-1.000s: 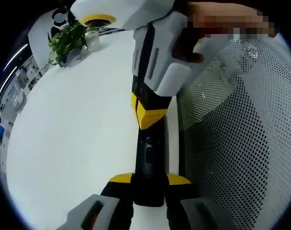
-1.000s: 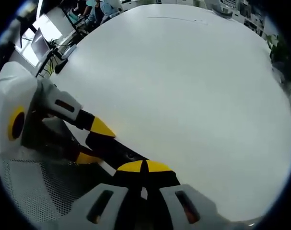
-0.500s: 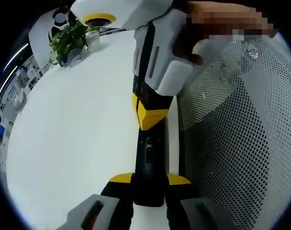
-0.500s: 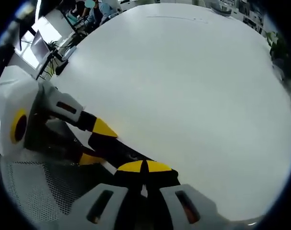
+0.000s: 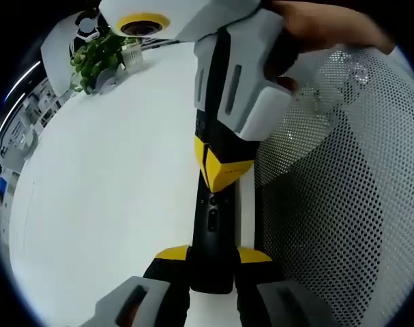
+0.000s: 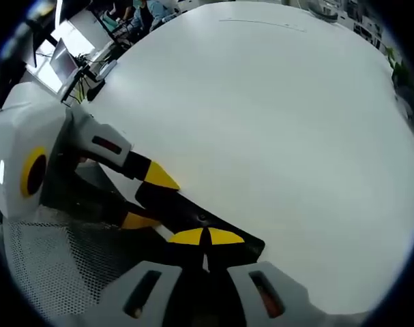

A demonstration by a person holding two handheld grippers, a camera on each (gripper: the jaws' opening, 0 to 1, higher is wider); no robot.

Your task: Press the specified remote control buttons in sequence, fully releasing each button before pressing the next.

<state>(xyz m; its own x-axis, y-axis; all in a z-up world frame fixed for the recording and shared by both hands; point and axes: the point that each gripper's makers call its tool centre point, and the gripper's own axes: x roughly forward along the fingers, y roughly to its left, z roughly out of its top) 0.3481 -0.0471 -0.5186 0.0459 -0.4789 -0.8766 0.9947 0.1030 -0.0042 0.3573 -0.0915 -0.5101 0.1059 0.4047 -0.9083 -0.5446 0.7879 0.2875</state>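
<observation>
A slim black remote [image 5: 210, 228] with small buttons lies lengthwise between my left gripper's [image 5: 212, 255] yellow-tipped jaws, which are shut on its near end. My right gripper [image 5: 224, 170] comes down from the top of the left gripper view, held by a hand, its jaws shut. Its yellow tips sit against the remote's upper face, just above the buttons. In the right gripper view, my right gripper [image 6: 205, 237] has its tips together over the remote [image 6: 200, 219]. The left gripper [image 6: 149, 199] holds the remote from the left.
A white table [image 5: 104, 191] spreads out under both grippers. A potted green plant [image 5: 97, 58] stands at its far edge. A perforated mesh chair back [image 5: 329, 204] is close on the right. Desks and screens [image 6: 77, 54] lie beyond the table.
My right gripper has slid a little down the remote toward the left gripper's jaws. The left gripper keeps its hold on the remote.
</observation>
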